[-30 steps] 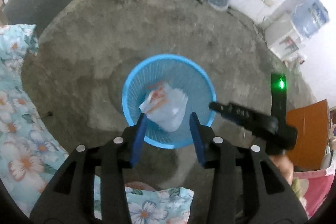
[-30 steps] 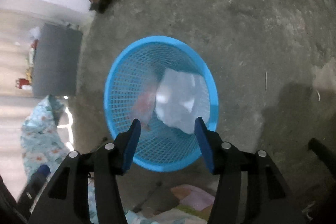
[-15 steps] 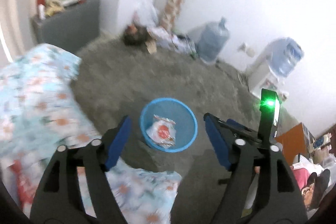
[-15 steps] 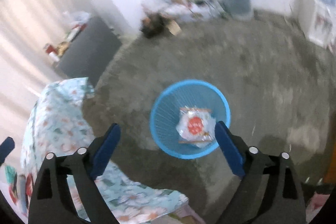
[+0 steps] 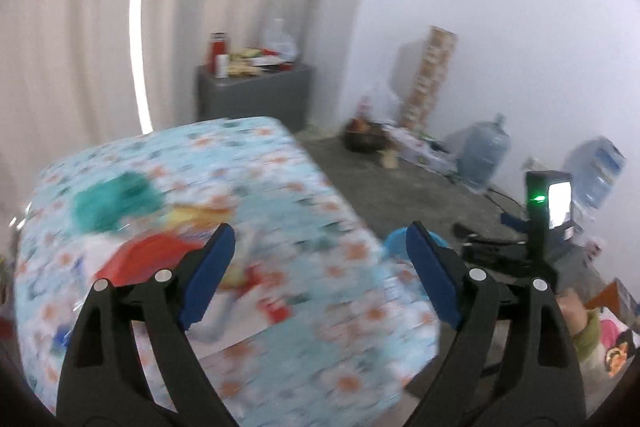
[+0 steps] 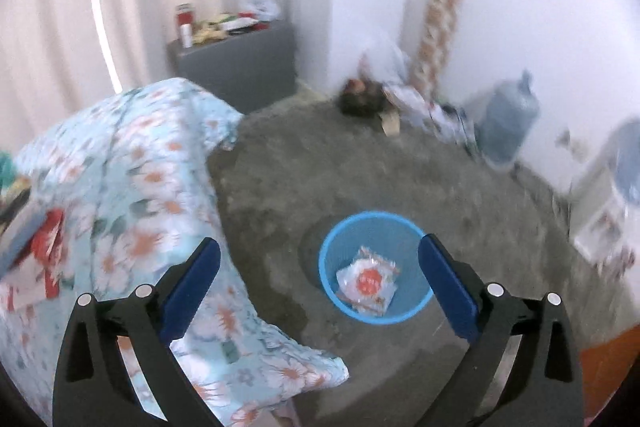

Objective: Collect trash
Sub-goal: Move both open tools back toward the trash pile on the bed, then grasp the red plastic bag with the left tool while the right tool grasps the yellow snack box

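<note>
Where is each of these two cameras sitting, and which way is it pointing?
Left wrist: rides the left gripper, looking down over the floral cloth with blurred litter; its jaws are opening, empty; the other gripper and a hand show at right.
Right wrist: rides the right gripper, looking down at the blue basket holding a wrapper; jaws opening, empty.
Shared: floral cloth, basket, grey cabinet, water jug.

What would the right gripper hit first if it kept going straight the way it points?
Probably the bare concrete floor just left of the blue basket. The right gripper holds nothing, its jaws still opening, and nothing stands between. Depth is unclear, so the basket's rim or the floral cloth's edge could come first.
</note>
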The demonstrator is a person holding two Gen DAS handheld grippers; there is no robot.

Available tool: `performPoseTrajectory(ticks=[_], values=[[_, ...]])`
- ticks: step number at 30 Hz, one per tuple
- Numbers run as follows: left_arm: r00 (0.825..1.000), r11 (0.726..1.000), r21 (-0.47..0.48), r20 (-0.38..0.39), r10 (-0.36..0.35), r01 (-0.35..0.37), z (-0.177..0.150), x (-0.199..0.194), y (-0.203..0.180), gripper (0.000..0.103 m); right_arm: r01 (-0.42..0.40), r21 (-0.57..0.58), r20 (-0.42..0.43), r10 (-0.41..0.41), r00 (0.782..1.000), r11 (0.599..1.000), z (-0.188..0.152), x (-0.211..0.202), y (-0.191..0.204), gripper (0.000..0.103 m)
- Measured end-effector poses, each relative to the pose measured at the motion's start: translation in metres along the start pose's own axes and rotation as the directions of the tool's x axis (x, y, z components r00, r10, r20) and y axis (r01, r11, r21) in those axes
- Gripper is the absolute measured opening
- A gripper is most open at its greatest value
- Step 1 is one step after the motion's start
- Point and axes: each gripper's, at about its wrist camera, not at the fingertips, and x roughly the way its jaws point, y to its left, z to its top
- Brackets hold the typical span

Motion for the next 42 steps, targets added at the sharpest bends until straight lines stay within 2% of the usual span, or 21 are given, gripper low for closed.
performPoseTrajectory(ticks=[3, 5, 7, 13, 15, 16, 18, 19, 21, 23, 26, 29, 31, 32, 35, 37, 38, 42], values=[[0.999, 0.997, -0.055, 0.02, 0.051, -0.05, -0.017, -0.015, 0.028, 0.083, -0.108, -0.054, 0.02, 0.109, 0.994, 0.993, 0.005, -0.01, 0.02, 0.096], [0.996, 0.993, -0.08, 0.029, 0.086, -0.084, -0.023, -0.02, 0.041, 0.083, -0.217, -0.059, 0.041, 0.22, 0.975, 0.974, 0.01, -0.016, 0.027, 0.096], [0.991, 0.988, -0.1, 0.048, 0.124, -0.119, -0.029, -0.026, 0.055, 0.083, -0.293, -0.045, 0.048, 0.295, 0.954, 0.955, 0.014, -0.02, 0.034, 0.096], [0.975, 0.977, -0.076, 0.078, 0.207, -0.201, -0.041, -0.033, 0.072, 0.083, -0.463, 0.032, 0.03, 0.462, 0.886, 0.886, 0.027, -0.025, 0.056, 0.096], [0.97, 0.973, -0.059, 0.08, 0.228, -0.223, -0.043, -0.031, 0.076, 0.083, -0.529, 0.057, -0.002, 0.53, 0.848, 0.847, 0.03, -0.021, 0.066, 0.096], [0.97, 0.973, -0.06, 0.077, 0.228, -0.224, -0.044, -0.03, 0.079, 0.083, -0.57, 0.073, -0.02, 0.572, 0.82, 0.819, 0.033, -0.019, 0.072, 0.096], [0.974, 0.974, -0.082, 0.071, 0.216, -0.21, -0.046, -0.027, 0.086, 0.083, -0.624, 0.096, -0.047, 0.629, 0.776, 0.776, 0.035, -0.014, 0.081, 0.096], [0.976, 0.976, -0.092, 0.068, 0.206, -0.2, -0.047, -0.025, 0.089, 0.083, -0.64, 0.106, -0.056, 0.647, 0.76, 0.761, 0.036, -0.013, 0.086, 0.096], [0.979, 0.974, -0.125, 0.053, 0.195, -0.188, -0.05, -0.021, 0.099, 0.083, -0.685, 0.13, -0.079, 0.696, 0.714, 0.717, 0.04, -0.006, 0.097, 0.09], [0.984, 0.973, -0.168, 0.049, 0.169, -0.159, -0.052, -0.018, 0.109, 0.083, -0.722, 0.154, -0.101, 0.738, 0.667, 0.674, 0.045, 0.002, 0.11, 0.087], [0.995, 0.958, -0.278, 0.054, 0.084, -0.066, -0.057, -0.017, 0.131, 0.082, -0.754, 0.169, -0.128, 0.772, 0.622, 0.635, 0.053, 0.014, 0.128, 0.083], [0.997, 0.901, -0.43, 0.064, -0.03, 0.055, -0.066, -0.011, 0.159, 0.081, -0.764, 0.195, -0.168, 0.788, 0.592, 0.615, 0.06, 0.032, 0.147, 0.077], [0.99, 0.827, -0.545, 0.089, -0.111, 0.142, -0.074, -0.004, 0.18, 0.077, -0.77, 0.226, -0.195, 0.802, 0.565, 0.597, 0.063, 0.045, 0.158, 0.075], [0.985, 0.789, -0.589, 0.102, -0.139, 0.172, -0.078, -0.001, 0.19, 0.073, -0.767, 0.234, -0.206, 0.802, 0.561, 0.597, 0.064, 0.05, 0.162, 0.072], [0.973, 0.729, -0.645, 0.132, -0.189, 0.228, -0.085, 0.007, 0.203, 0.065, -0.768, 0.26, -0.236, 0.81, 0.537, 0.585, 0.067, 0.065, 0.178, 0.067], [0.96, 0.679, -0.68, 0.156, -0.234, 0.276, -0.089, 0.012, 0.209, 0.06, -0.769, 0.275, -0.248, 0.815, 0.523, 0.577, 0.068, 0.072, 0.185, 0.064], [0.948, 0.644, -0.699, 0.175, -0.267, 0.311, -0.091, 0.016, 0.211, 0.058, -0.77, 0.283, -0.255, 0.819, 0.515, 0.572, 0.068, 0.076, 0.19, 0.063], [0.919, 0.556, -0.742, 0.218, -0.329, 0.375, -0.099, 0.025, 0.218, 0.055, -0.772, 0.313, -0.278, 0.83, 0.483, 0.554, 0.068, 0.087, 0.2, 0.057]])
